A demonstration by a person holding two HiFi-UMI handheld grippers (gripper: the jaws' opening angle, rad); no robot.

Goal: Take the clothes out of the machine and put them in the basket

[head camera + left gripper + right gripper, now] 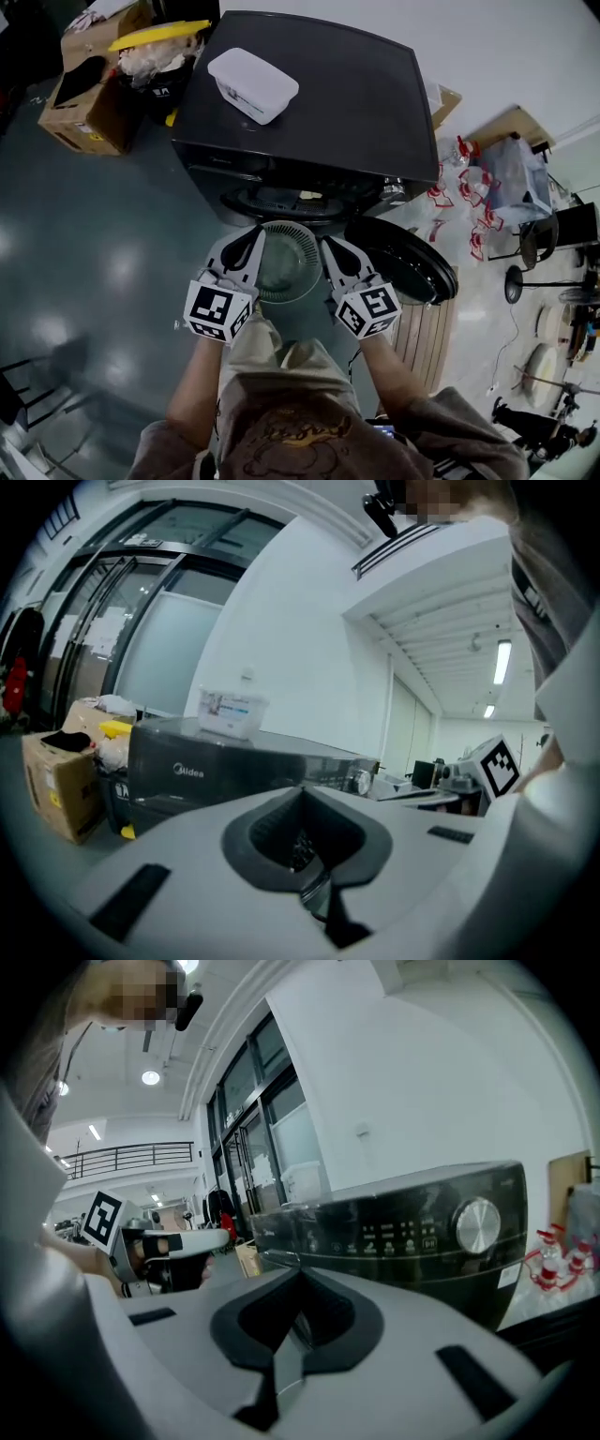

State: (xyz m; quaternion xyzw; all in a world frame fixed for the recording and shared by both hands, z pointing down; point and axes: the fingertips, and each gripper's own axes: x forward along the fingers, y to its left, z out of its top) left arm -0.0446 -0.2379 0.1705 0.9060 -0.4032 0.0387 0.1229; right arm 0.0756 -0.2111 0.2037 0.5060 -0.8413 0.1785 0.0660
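The black front-loading washing machine [319, 103] stands ahead of me, its round door [405, 261] swung open to the right. The drum opening [286, 200] is dark, and I cannot make out clothes inside. A round pale ribbed basket [287, 264] sits on the floor in front of the opening. My left gripper [255, 231] is at the basket's left rim and my right gripper [324, 244] at its right rim. Both point toward the machine, shut and empty. The left gripper [302, 789] faces the machine's front [187, 771]; the right gripper [300, 1277] faces the control panel knob [476, 1224].
A white plastic box [251, 84] rests on the machine's top. Cardboard boxes [89, 89] and a bin with a yellow lid [159, 37] stand at the left. Red-capped bottles [469, 211] and clutter lie at the right, with a wooden slatted board [427, 333] near the door.
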